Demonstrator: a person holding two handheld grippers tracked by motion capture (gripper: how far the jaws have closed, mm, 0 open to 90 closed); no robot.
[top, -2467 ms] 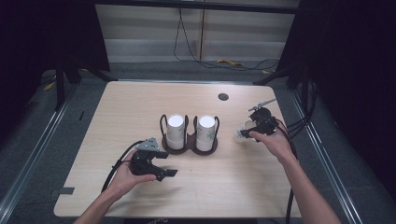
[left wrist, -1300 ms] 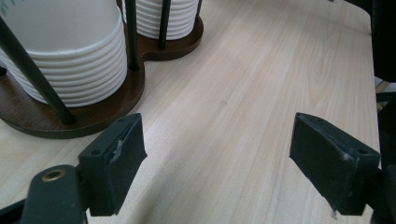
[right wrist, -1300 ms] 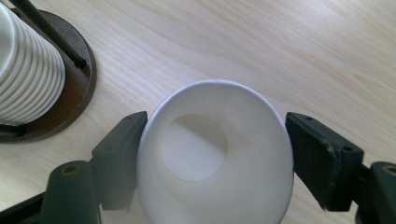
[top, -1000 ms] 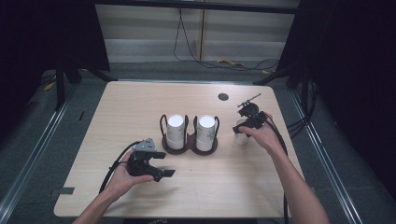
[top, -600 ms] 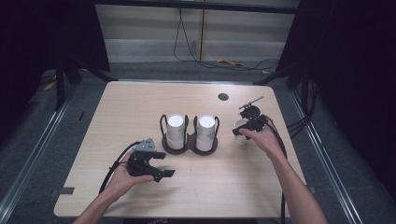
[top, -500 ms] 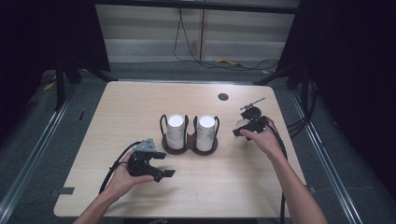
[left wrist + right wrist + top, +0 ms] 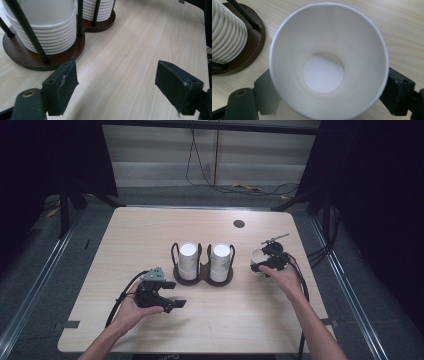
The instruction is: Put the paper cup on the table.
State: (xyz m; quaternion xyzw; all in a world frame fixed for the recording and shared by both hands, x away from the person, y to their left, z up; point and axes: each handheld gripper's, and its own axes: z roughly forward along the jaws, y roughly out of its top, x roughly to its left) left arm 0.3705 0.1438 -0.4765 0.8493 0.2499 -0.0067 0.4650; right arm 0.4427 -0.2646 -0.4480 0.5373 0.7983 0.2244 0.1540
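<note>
A white paper cup [image 7: 257, 260] sits between the jaws of my right gripper [image 7: 263, 263], just right of the cup holder. The right gripper view looks straight into the cup's open mouth [image 7: 327, 50]. Its rim is round and covers the left pad, and the right pad [image 7: 395, 92] stands at the rim's edge. These jaws have just been opening around the cup. A brown wooden holder [image 7: 202, 278] with black wire posts keeps two stacks of white cups [image 7: 189, 257] [image 7: 220, 260]. My left gripper [image 7: 172, 302] rests open and empty [image 7: 116, 90] in front of the holder.
The light wooden table has a dark round grommet [image 7: 239, 224] at the back. Black cables trail from both grippers. Bare tabletop lies in front of and behind the holder. Dark floor and metal rails surround the table.
The right hand has carried the cup a little left and down, closer to the holder. Its jaws now stand wider around the cup. The left gripper has stayed put.
</note>
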